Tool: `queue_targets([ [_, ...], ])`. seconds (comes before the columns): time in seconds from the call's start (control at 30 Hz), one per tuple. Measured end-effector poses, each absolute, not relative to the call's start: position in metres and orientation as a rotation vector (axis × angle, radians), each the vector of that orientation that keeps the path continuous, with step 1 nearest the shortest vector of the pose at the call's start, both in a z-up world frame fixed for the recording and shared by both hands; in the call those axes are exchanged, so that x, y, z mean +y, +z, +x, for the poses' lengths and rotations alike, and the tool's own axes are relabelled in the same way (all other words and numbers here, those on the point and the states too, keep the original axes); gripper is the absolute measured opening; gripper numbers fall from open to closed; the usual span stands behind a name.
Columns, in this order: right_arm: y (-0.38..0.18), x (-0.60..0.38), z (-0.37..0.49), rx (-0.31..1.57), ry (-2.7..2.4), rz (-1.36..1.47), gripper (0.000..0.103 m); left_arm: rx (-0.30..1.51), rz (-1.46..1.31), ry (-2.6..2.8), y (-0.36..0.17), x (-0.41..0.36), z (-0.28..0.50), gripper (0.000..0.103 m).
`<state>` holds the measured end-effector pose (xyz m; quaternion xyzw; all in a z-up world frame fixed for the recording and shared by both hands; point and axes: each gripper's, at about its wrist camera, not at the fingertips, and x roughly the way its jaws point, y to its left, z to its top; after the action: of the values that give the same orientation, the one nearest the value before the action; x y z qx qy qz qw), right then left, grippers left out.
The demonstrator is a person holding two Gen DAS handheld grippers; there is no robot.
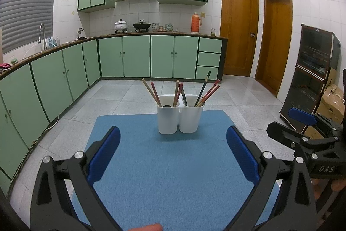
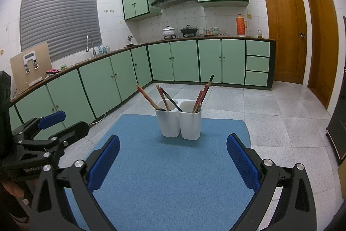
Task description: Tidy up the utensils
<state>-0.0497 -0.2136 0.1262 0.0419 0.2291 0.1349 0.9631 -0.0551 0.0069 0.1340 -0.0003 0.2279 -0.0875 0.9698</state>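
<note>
A white two-compartment utensil holder (image 1: 179, 116) (image 2: 179, 122) stands near the far edge of a blue mat (image 1: 164, 166) (image 2: 173, 166). Several chopsticks (image 1: 207, 90) (image 2: 201, 94), red, tan and black, lean out of both compartments. A dark rounded utensil end shows in the left compartment (image 1: 166, 105) (image 2: 161, 109). My left gripper (image 1: 173, 144) is open and empty, well short of the holder. My right gripper (image 2: 173, 148) is also open and empty, facing the holder from the near side. In the left wrist view the right gripper (image 1: 302, 120) shows at the right edge.
The mat lies on a small table above a grey tiled floor (image 1: 134, 92). Green cabinets (image 1: 134, 55) and a counter with pots run along the left and back. Two wooden doors (image 1: 240, 31) stand at right; a dark glass-front cabinet (image 1: 311, 70) and cardboard boxes sit beside them.
</note>
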Motion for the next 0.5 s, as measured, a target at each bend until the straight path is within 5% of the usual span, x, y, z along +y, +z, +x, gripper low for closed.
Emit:
queue_targets([
  [0.5,0.1232,-0.2108,-0.0500,0.466,0.272,0.083,0.097,0.463,-0.002,-0.175,0.1330,0.0088,-0.0557,0.095],
])
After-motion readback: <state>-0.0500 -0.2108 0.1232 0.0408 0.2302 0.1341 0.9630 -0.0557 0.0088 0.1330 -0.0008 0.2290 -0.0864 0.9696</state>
